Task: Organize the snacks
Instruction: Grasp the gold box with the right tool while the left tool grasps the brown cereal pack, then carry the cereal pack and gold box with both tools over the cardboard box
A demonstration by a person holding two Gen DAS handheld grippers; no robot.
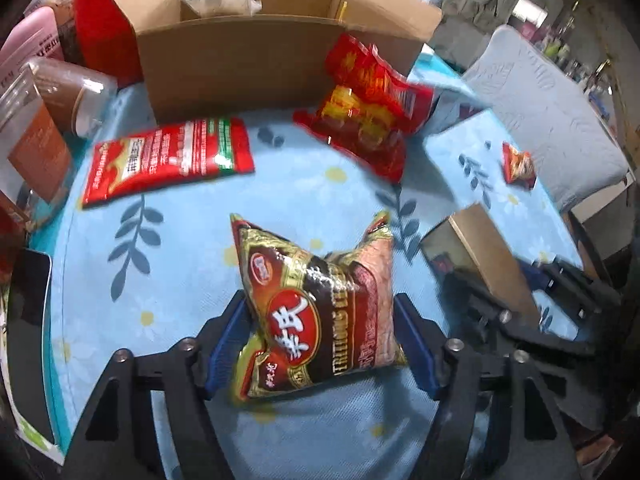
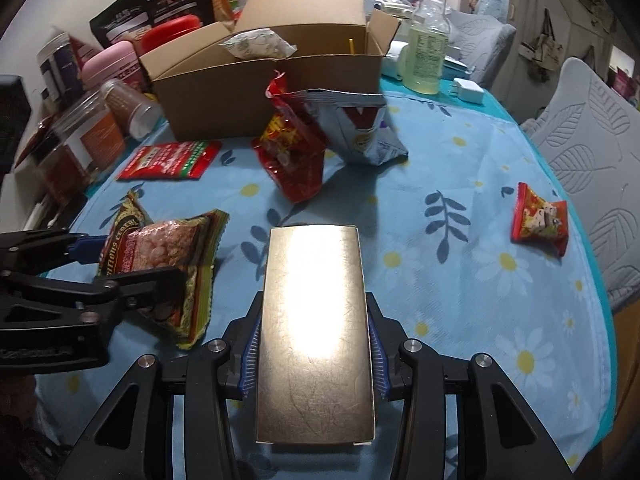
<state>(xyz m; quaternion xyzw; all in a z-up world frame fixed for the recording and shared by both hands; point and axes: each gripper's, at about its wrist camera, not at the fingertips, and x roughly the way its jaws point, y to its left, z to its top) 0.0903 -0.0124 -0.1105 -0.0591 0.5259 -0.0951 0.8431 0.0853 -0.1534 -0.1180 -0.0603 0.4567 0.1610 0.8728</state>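
Observation:
My left gripper (image 1: 320, 336) is shut on a puffy brown-and-gold cereal packet (image 1: 316, 312), with the blue pads pressing on both its sides. From the right wrist view, the left gripper (image 2: 128, 264) sits at the left edge with that packet (image 2: 168, 248) tilted between its fingers. My right gripper (image 2: 316, 356) is shut on a shiny gold box (image 2: 316, 320); that box (image 1: 480, 256) also shows at the right of the left wrist view. An open cardboard box (image 2: 264, 92) stands at the back with a white packet (image 2: 260, 46) inside.
On the blue floral tablecloth (image 2: 480, 280) lie a flat red packet (image 2: 168, 160), a crinkled red bag (image 2: 292, 152), a silver chip bag (image 2: 360, 128) and a small red packet (image 2: 540, 220). Jars (image 2: 100, 128) crowd the left side. A bottle (image 2: 426, 52) stands behind. A cushioned chair (image 2: 592, 160) is at right.

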